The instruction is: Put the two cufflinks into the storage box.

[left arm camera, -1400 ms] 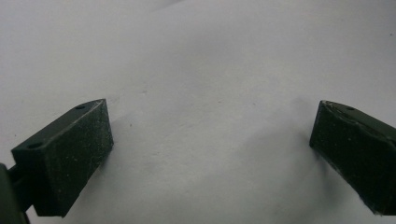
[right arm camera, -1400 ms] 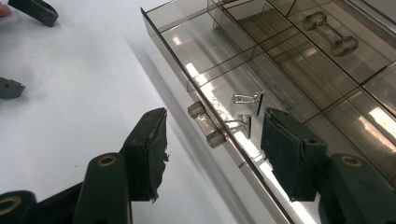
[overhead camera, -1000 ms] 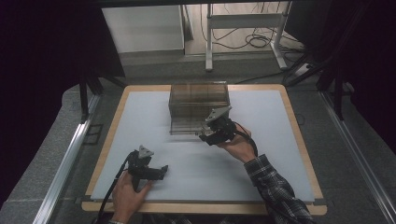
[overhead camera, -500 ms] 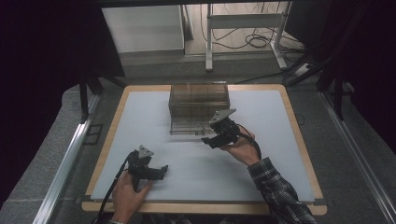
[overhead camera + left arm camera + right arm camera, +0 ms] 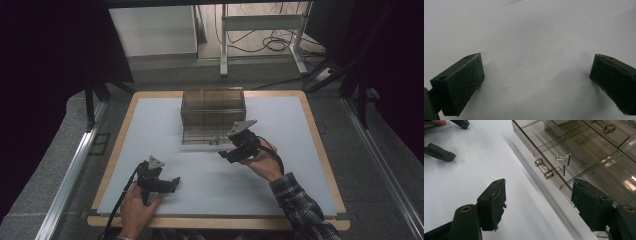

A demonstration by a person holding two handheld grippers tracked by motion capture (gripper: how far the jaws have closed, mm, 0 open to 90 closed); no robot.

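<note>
Right gripper (image 5: pixel 224 154) has pulled back toward the person vs a sec ago, jaws just been opening, nothing btwn them. It's hanging just in front of the clear smoked-plastic drawer box (image 5: pixel 213 107), whose bottom drawer (image 5: pixel 207 136) is sticking out with its small cylindrical handle (image 5: pixel 544 169) free. Left gripper (image 5: pixel 175 181) is sitting released on the white table mat (image 5: pixel 150 125), same spot.

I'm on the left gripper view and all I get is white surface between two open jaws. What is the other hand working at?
Observer: A smoky clear drawer box, standing at the far middle of the white mat.
Operator: Is the right claw holding anything?
Observer: No. The right claw is open, its jaws have just been opening, and nothing is between them. It is just in front of the bottom drawer's handle.
Operator: Anything inside that drawer?
Observer: Two small metal clips show through the clear plastic just behind the handle.
</note>
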